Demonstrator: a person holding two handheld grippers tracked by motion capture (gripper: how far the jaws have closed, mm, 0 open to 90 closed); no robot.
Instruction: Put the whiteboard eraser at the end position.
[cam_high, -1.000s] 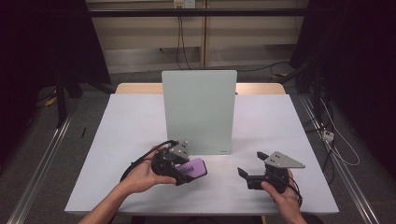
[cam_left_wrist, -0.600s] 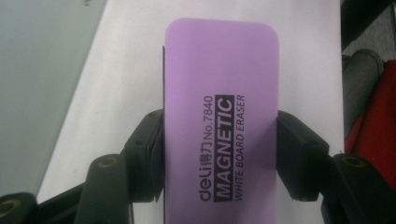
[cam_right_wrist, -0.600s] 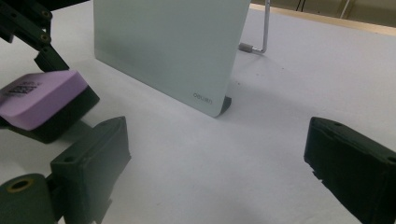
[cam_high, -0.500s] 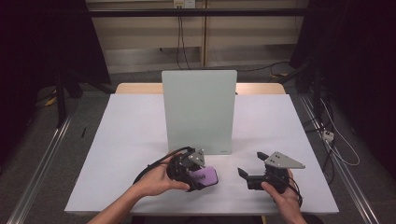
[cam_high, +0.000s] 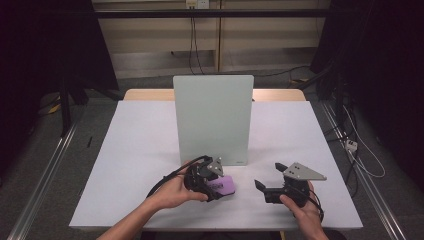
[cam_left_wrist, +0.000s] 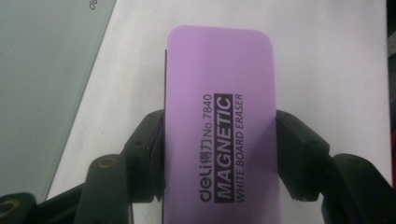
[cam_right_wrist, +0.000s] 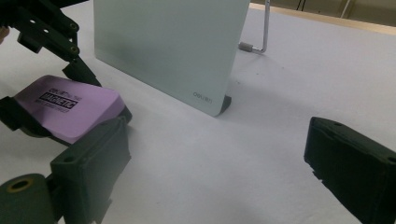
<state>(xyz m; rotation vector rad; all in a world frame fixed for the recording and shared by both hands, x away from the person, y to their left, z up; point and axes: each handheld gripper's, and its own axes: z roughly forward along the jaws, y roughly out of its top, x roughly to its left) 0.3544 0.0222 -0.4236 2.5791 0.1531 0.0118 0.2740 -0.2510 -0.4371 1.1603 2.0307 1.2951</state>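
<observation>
Biggest of all, a wide white counter (cam_high: 140, 150), flat and plain. In the middle of it, standing upright, a tall pale green glass board (cam_high: 212, 117) with rounded corners and a small grey word near one bottom corner. Down at the near edge, two hands, each with a black two-jaw tool. In front of the board and a little to its left, the left tool (cam_high: 216, 186) in the left hand (cam_high: 172, 192), with its black cable looping back along the wrist. Clamped tight on a flat purple plastic eraser (cam_high: 226, 185) with rounded corners, one jaw pressed on each long side, as seen close up in the left gripper view (cam_left_wrist: 219, 93). Purple eraser low over the white counter, just in front of the board's bottom edge; touching the counter or not, hard to tell. Off to the right, well apart from the eraser, the right tool (cam_high: 270, 176) in the right hand (cam_high: 300, 205), grey three-cornered plate on top, jaws wide apart with nothing between them. In the right gripper view, the purple eraser (cam_right_wrist: 70, 109) off to the left. Behind the board there, a thin bent metal stand leg (cam_right_wrist: 261, 28). Smallest of all, black print on the eraser's top, with the words MAGNETIC and WHITE BOARD ERASER.
</observation>
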